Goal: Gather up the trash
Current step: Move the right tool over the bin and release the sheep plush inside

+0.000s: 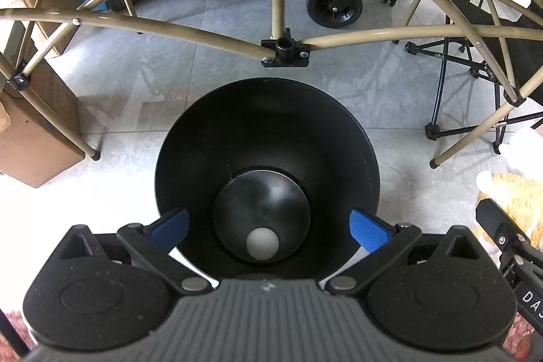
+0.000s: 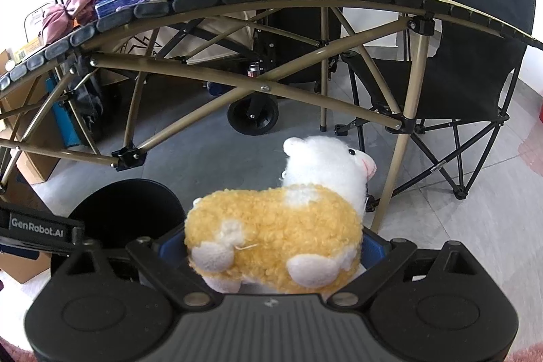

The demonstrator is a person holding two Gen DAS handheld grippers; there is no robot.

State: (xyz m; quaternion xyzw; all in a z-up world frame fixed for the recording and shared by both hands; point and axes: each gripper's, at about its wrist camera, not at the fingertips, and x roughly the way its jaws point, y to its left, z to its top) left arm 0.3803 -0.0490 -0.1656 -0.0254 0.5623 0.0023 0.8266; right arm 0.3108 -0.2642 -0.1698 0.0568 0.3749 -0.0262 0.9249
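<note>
Left wrist alone shows ball [image 1: 262, 244].

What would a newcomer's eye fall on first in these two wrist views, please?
The fluffy yellow-and-white plush sheep, clamped in the right hand-held gripper, fills the middle of the right wrist view. In the left wrist view, the round black plastic bin stands on the grey floor under the open left hand-held gripper, with a small white ball at its bottom. Tan folding-table legs arch behind.
</note>
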